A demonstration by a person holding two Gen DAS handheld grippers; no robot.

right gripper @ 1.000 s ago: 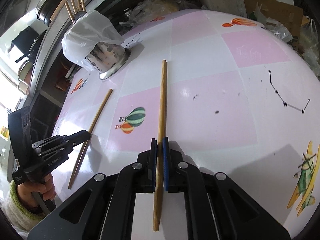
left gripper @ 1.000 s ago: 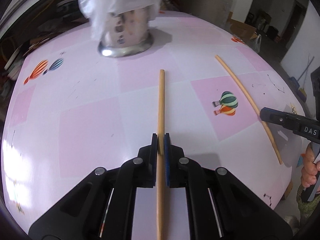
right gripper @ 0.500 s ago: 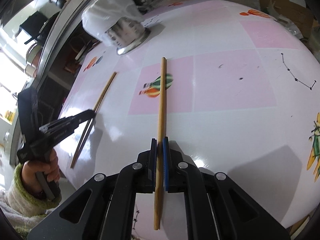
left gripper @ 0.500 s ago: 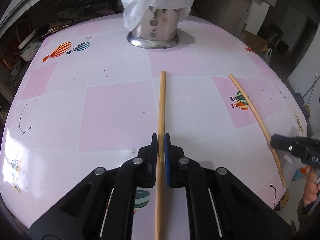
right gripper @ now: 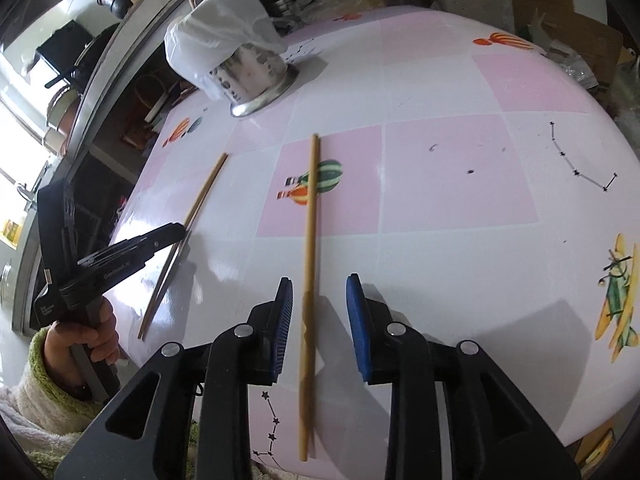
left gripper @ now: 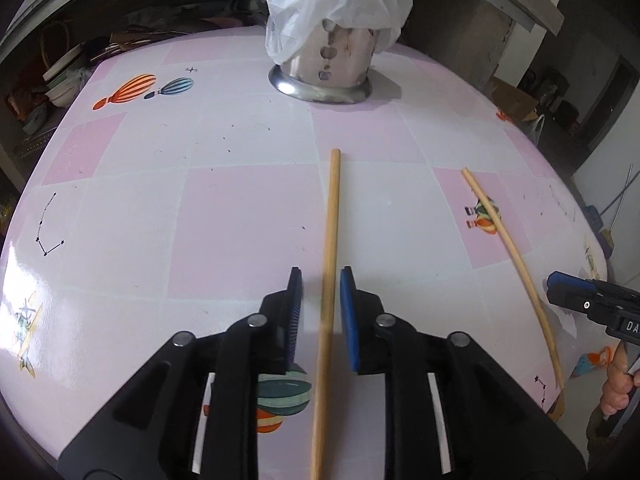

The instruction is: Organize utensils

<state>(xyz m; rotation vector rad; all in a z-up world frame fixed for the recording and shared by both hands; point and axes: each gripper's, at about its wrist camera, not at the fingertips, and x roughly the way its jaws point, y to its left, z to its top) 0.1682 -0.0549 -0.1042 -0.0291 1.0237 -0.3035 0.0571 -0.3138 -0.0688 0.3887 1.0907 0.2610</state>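
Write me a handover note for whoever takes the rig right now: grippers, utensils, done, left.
Left gripper: jaws opening, left chopstick between the pads, not gripped.
Right gripper: jaws opening, right chopstick between them, loose.
Both chopsticks lie flat on the pink tablecloth, apart, roughly parallel.
Metal holder, wrapped in a plastic bag, stands at the far side with chopsticks already in it.
Done: nothing certain for these two.
Left: get both into the holder.

Two wooden chopsticks flat on table, well apart
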